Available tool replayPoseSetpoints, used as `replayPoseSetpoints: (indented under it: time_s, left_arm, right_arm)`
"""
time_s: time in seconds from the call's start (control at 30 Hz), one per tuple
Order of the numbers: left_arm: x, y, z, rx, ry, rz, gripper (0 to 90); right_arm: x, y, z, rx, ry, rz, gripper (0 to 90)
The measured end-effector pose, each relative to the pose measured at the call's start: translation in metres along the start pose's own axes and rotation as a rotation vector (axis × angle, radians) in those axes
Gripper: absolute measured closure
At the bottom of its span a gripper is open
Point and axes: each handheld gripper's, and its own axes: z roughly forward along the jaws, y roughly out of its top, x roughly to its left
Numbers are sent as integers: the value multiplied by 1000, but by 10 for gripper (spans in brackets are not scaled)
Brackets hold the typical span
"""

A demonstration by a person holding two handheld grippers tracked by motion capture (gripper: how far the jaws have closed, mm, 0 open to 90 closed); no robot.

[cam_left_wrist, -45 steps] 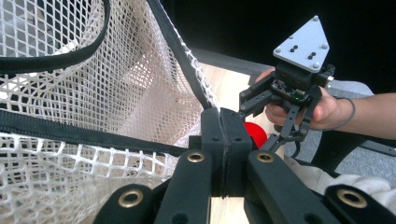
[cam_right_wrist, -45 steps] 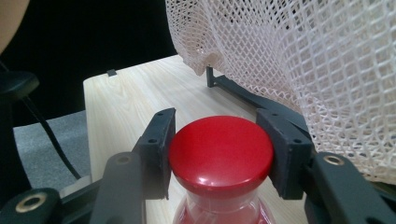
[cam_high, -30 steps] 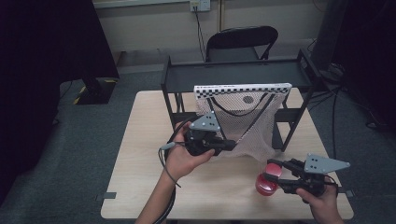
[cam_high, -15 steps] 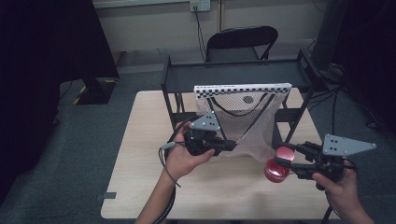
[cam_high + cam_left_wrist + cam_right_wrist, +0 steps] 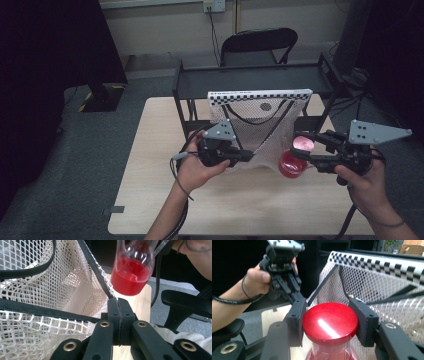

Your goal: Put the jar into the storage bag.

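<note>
A clear bottle [image 5: 293, 162] with a red cap and red liquid hangs above the table, held at its cap [image 5: 330, 319] by my right gripper [image 5: 306, 151], which is shut on it. Seen from the left gripper view, the bottle [image 5: 132, 270] floats just beyond the bag's edge. A white mesh bag [image 5: 255, 127] with black straps hangs from a black rack [image 5: 250, 80]. My left gripper [image 5: 244, 157] is shut on the bag's black-trimmed rim [image 5: 105, 287], its jaws [image 5: 120, 315] pressed flat together and pulling the opening toward the bottle.
The light wooden table [image 5: 160, 165] has bare surface in front and to the left. A black folding chair [image 5: 259, 45] stands behind the rack. A checkered strip [image 5: 260, 95] tops the bag. A black chair arm [image 5: 185, 302] lies to the right.
My right gripper has lifted the red bottle off the table, up beside the mesh bag's lower right side. The left gripper has stayed put on the bag's rim.
</note>
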Motion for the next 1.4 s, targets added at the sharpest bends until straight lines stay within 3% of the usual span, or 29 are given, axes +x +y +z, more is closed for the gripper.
replayPoseSetpoints:
  time_s: [0.37, 0.53, 0.8, 1.4]
  left_arm:
    - [0, 1, 0, 2, 0, 5, 897]
    - [0, 1, 1, 3, 2, 5, 897]
    - [0, 0, 1, -2, -1, 2, 897]
    - [-2, 2, -1, -11, -3, 11, 896]
  right_arm:
    - [-8, 53, 2, -60, -21, -37, 497]
    - [-11, 67, 12, -66, -31, -42, 497]
    - [-14, 74, 38, -77, -35, -54, 496]
    - [-12, 80, 81, -132, -23, -28, 496]
